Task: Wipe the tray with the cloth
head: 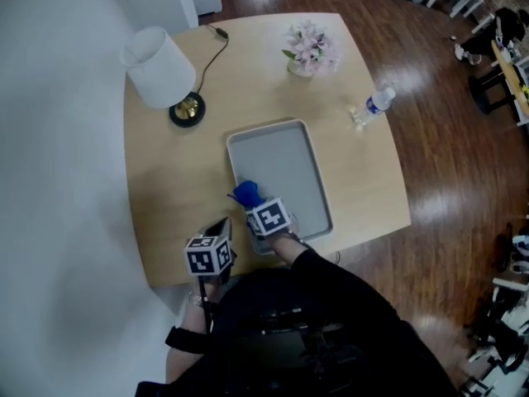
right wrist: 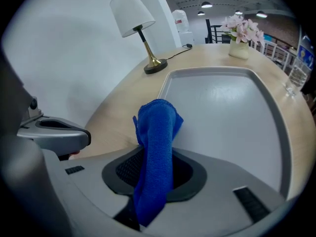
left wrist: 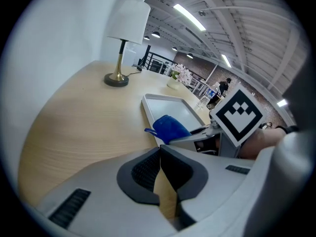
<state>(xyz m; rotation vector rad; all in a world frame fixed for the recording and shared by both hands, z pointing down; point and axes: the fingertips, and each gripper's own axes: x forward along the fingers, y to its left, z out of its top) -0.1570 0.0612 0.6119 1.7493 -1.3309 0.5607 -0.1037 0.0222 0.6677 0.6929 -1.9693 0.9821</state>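
soft cloth pinched in the right tool at the tray's near corner

the right gripper (right wrist: 154, 171) has its jaws closed partway onto the blue cloth (right wrist: 157, 132), the pads pressing a bunched fold. a thick tuft sticks out past the tips and a tail hangs back between the jaws. in the head view the cloth (head: 245, 193) sits at the near left corner of the grey tray (head: 281, 125), which lies flat on the wooden table (head: 165, 188). whether the tuft touches the tray floor cannot be told.

the left gripper (left wrist: 161, 164) has its jaws together with nothing between them. it hangs over bare table just beside the tray's near left corner, apart from it.

the cloth looks light, soft and limp, with a napped weave. it will likely fold under pressure rather than push back, so the present grip on a gathered bunch seems right: enough tuft is free to drag, and the pads are kept off the metal.

the tray looks thin, stiff, smooth and light, with a low raised rim. it may slide on the table during a stroke. the rim near the left gripper (head: 221, 226) is the likely spot to pin it.

a lamp (head: 161, 73), flowers (head: 310, 48) and a bottle (head: 376, 104) stand well apart.
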